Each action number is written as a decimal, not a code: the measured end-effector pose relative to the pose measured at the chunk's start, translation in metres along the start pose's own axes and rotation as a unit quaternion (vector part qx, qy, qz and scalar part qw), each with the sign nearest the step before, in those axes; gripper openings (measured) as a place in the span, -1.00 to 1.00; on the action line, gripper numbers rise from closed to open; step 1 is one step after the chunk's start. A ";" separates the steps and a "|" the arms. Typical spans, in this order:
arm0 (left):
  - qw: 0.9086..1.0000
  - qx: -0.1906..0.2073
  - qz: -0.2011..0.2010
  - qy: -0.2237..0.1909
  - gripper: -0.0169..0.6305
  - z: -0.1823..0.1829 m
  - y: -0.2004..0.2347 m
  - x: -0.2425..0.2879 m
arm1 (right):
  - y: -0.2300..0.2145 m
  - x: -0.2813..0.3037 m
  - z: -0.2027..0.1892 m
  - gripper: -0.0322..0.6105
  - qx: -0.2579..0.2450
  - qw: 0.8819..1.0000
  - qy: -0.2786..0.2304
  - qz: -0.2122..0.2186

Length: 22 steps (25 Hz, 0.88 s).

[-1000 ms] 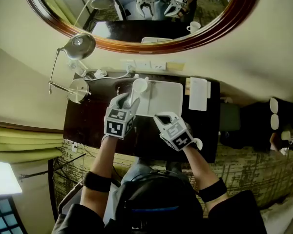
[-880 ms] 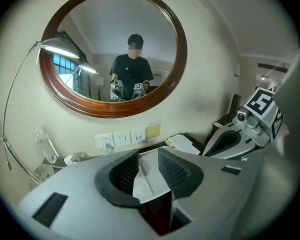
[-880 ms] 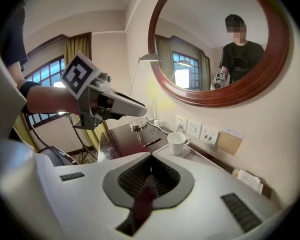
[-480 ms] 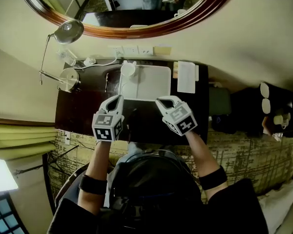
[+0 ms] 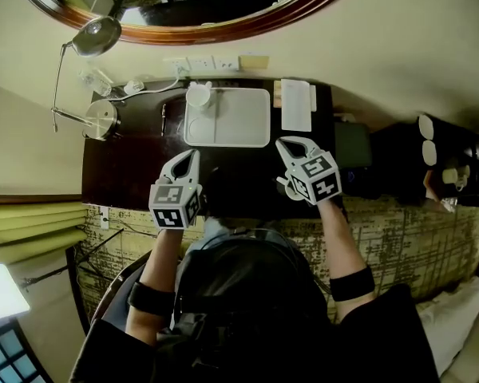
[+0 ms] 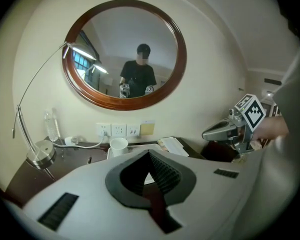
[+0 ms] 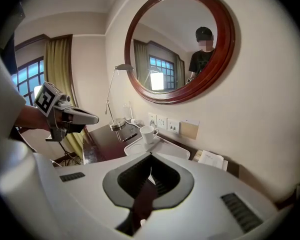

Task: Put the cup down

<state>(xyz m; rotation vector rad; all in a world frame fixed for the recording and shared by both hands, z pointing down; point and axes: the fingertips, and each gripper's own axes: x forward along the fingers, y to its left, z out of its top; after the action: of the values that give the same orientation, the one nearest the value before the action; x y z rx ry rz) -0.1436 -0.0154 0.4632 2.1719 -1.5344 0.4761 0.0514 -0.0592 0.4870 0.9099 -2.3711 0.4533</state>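
Counter (image 5: 136,170), back edge: cup (image 5: 198,94) upright on tray (image 5: 241,126); L gripper (image 5: 192,155), R gripper (image 5: 288,143) near front edge, fingers closed, empty.

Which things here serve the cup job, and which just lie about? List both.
Job: white ceramic cup, standing on the white rectangular tray; left tool and right tool, both shut and empty.
Lying about: silver desk lamp, white paper pad, clear plastic bottle, dark pen.
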 end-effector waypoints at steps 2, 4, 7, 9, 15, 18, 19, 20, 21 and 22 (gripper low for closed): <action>1.000 0.002 -0.007 -0.004 -0.95 0.003 -0.005 0.000 | -0.002 -0.004 -0.003 -0.89 0.001 1.000 0.000 -0.005; 1.000 0.005 -0.012 -0.012 -0.95 0.006 -0.009 0.000 | -0.004 -0.008 -0.008 -0.89 -0.010 1.000 0.004 -0.009; 0.999 0.011 -0.027 -0.016 -0.95 0.005 -0.021 0.004 | -0.005 -0.016 -0.023 -0.89 -0.055 0.998 0.023 -0.012; 0.999 0.018 -0.037 -0.014 -0.95 0.003 -0.029 0.008 | -0.003 -0.021 -0.033 -0.83 -0.100 0.994 0.039 -0.007; 0.998 0.030 -0.057 -0.001 -0.95 -0.011 -0.059 0.024 | 0.006 -0.027 -0.090 -0.67 -0.255 0.958 0.122 0.048; 0.998 0.036 -0.059 0.008 -0.95 -0.024 -0.076 0.032 | 0.014 -0.029 -0.117 -0.38 -0.317 0.930 0.161 0.093; 0.997 0.036 -0.061 0.012 -0.95 -0.028 -0.083 0.035 | 0.017 -0.029 -0.128 -0.19 -0.331 0.920 0.175 0.113; 0.997 0.035 -0.062 0.015 -0.95 -0.031 -0.089 0.037 | 0.020 -0.029 -0.140 -0.11 -0.344 0.910 0.190 0.133; 0.997 0.033 -0.060 0.018 -0.95 -0.034 -0.094 0.039 | 0.022 -0.030 -0.153 0.07 -0.356 0.898 0.206 0.154; 0.998 0.032 -0.058 0.020 -0.95 -0.037 -0.098 0.042 | 0.023 -0.030 -0.165 0.27 -0.368 0.886 0.221 0.173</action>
<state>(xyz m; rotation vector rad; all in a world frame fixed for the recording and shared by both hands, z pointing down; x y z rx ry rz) -0.0388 -0.0005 0.5008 2.2708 -1.3810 0.5346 0.1156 0.0525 0.5967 0.0201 -2.0049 -0.1247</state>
